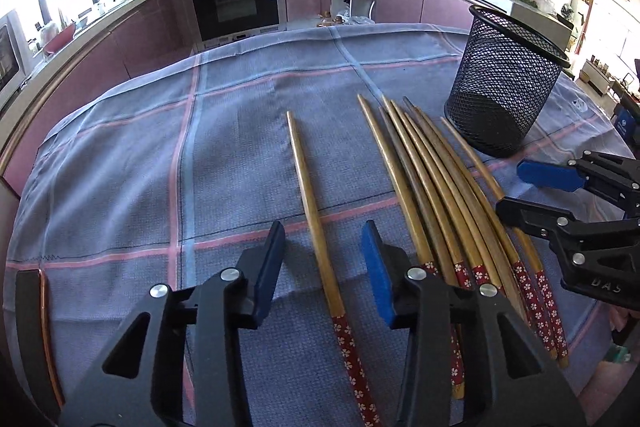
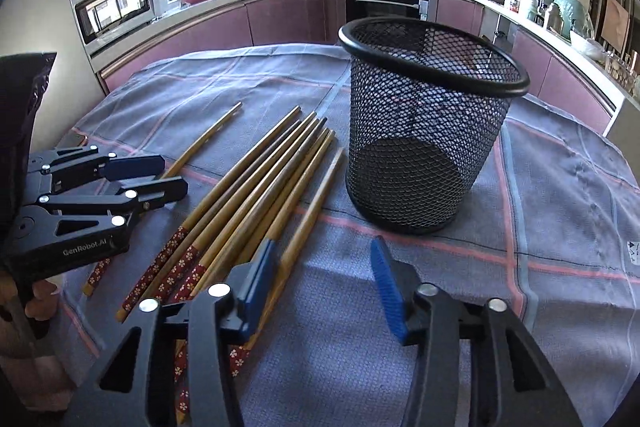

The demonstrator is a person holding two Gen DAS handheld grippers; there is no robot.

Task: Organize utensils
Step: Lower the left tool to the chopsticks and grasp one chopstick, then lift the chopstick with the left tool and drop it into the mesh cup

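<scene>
Wooden chopsticks, each with a red flower-patterned band at the handle end, lie on the checked cloth over the desk: a single chopstick [image 1: 316,227] apart on the left, and a fanned bundle of chopsticks [image 1: 444,203] just beside the black mesh holder [image 2: 428,123], which stands upright and empty toward the desk's far right. Judged light, stiff and smooth-lacquered, hence prone to roll or slip; the patterned handle section, or the shaft just above it, offers the steadiest hold. The left gripper [image 1: 324,259] straddles the single chopstick, pads part-closed but clear of it, gripping nothing. The right gripper [image 2: 324,275] hangs over the bundle's right edge, jaws likewise apart and empty. The bundle's exact count is uncertain where sticks overlap. Handle ends pass beneath both grippers' bodies, and the desk's near edge is cut off.
</scene>
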